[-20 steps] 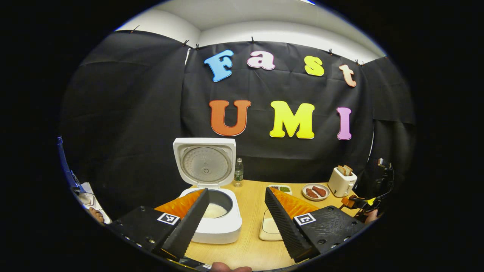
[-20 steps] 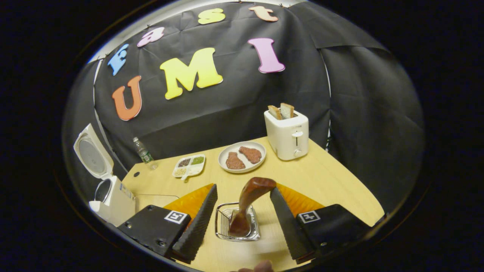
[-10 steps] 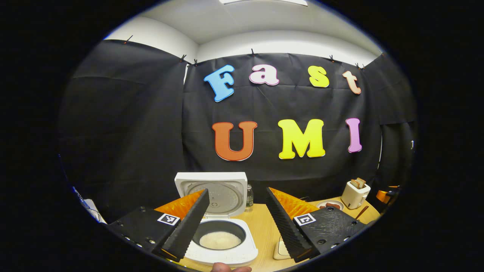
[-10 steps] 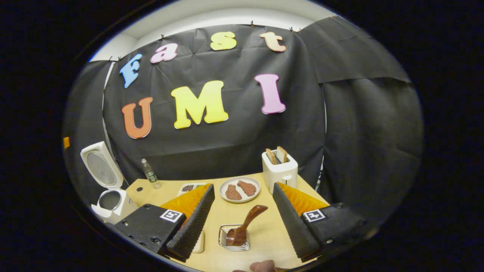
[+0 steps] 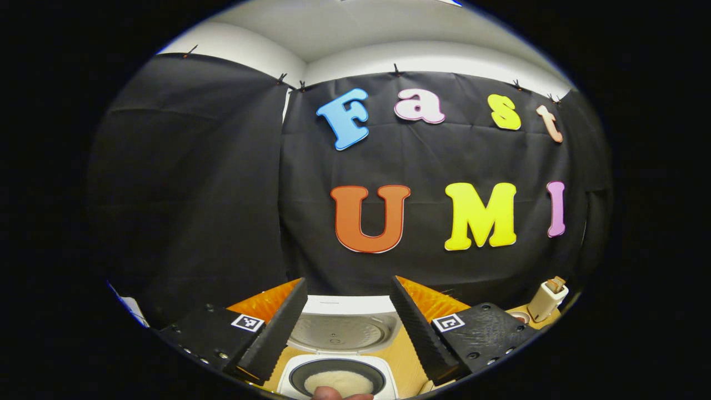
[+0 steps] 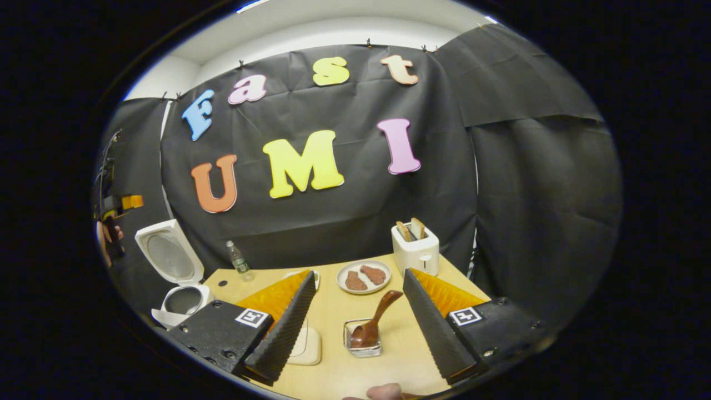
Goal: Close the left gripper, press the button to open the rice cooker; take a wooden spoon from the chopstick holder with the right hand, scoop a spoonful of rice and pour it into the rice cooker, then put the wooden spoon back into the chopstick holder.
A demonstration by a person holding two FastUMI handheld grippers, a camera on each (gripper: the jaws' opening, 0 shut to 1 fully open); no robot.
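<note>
The white rice cooker (image 5: 339,378) stands open just below my left gripper (image 5: 348,279), its lid (image 5: 340,329) tipped back and white rice (image 5: 339,382) in the dark pot. That gripper is open and holds nothing. In the right gripper view the cooker (image 6: 180,300) sits at the table's left end. The brown wooden spoon (image 6: 383,311) leans in the small wire chopstick holder (image 6: 364,349), below and ahead of my right gripper (image 6: 360,273). This gripper is open too, apart from the spoon. The left gripper (image 6: 114,208) shows far left above the cooker.
On the wooden table (image 6: 400,361) are a cream rice dish (image 6: 308,345) left of the holder, a plate of meat (image 6: 364,276), a white toaster (image 6: 415,250) with bread, and a small bottle (image 6: 239,260). A fingertip (image 6: 383,391) shows at the bottom edge.
My right gripper has drawn back and up from the spoon, which stays in its holder. My left gripper has tilted up and moved nearer the cooker, which slid to the bottom of its view.
</note>
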